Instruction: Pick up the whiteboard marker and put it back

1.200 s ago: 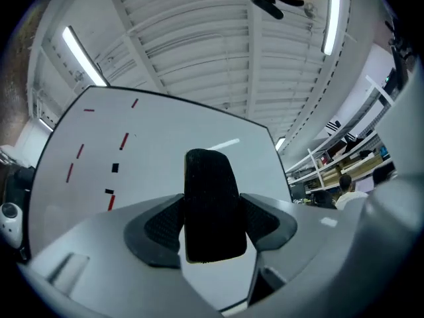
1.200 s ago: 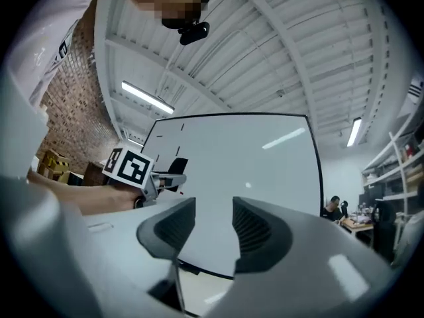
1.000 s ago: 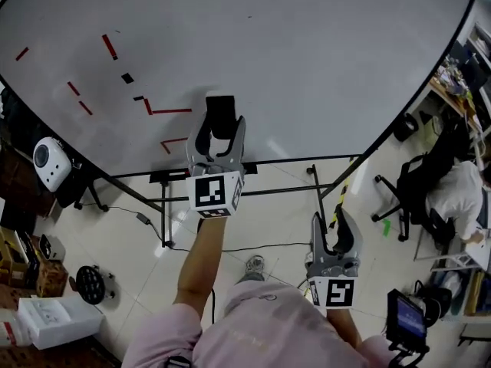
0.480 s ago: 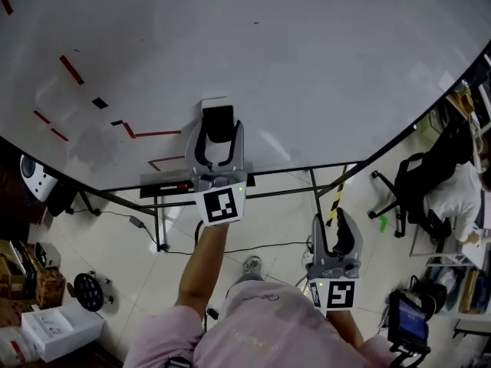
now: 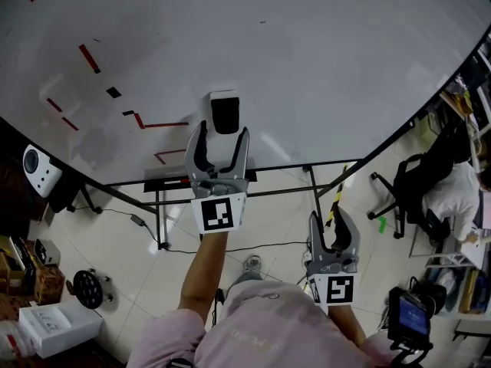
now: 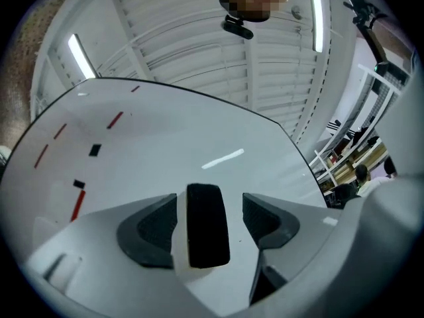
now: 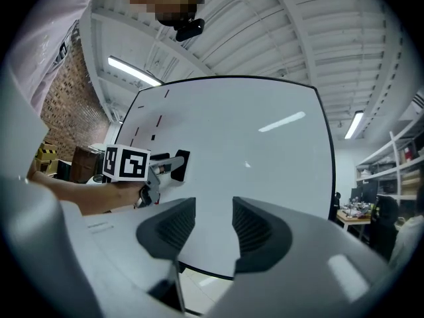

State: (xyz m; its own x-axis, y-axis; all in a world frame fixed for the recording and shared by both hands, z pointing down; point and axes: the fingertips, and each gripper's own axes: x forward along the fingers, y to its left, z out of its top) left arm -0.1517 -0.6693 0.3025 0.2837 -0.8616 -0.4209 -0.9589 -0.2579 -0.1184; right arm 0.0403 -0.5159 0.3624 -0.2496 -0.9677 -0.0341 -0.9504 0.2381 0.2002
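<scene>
A white block with a black felt face [image 5: 224, 112], like a board eraser, sits against the whiteboard [image 5: 330, 60]. My left gripper [image 5: 222, 134] stands just short of it, its jaws opening. In the left gripper view the block [image 6: 207, 225] shows between the pads: it lies close to the left pad, with a clear gap to the right pad. My right gripper [image 5: 333, 219] hangs lower, out over the floor in front of the board, open and empty. In its own view the right gripper [image 7: 213, 218] faces the board, with the left gripper [image 7: 173, 166] at the block. No marker can be made out.
Red lines [image 5: 89, 58] and small black marks [image 5: 113, 92] cover the board's left part. A dark tray [image 5: 167, 182] hangs under its lower edge, above the stand's legs [image 5: 316, 181]. On the floor are a cable [image 5: 253, 248], a white device [image 5: 38, 169], an office chair [image 5: 418, 194] and a seated person [image 5: 464, 198].
The left gripper's jaws have spread and drawn back from the block. It was between them before and now stays on the board ahead of the tips. The right gripper has hardly moved.
</scene>
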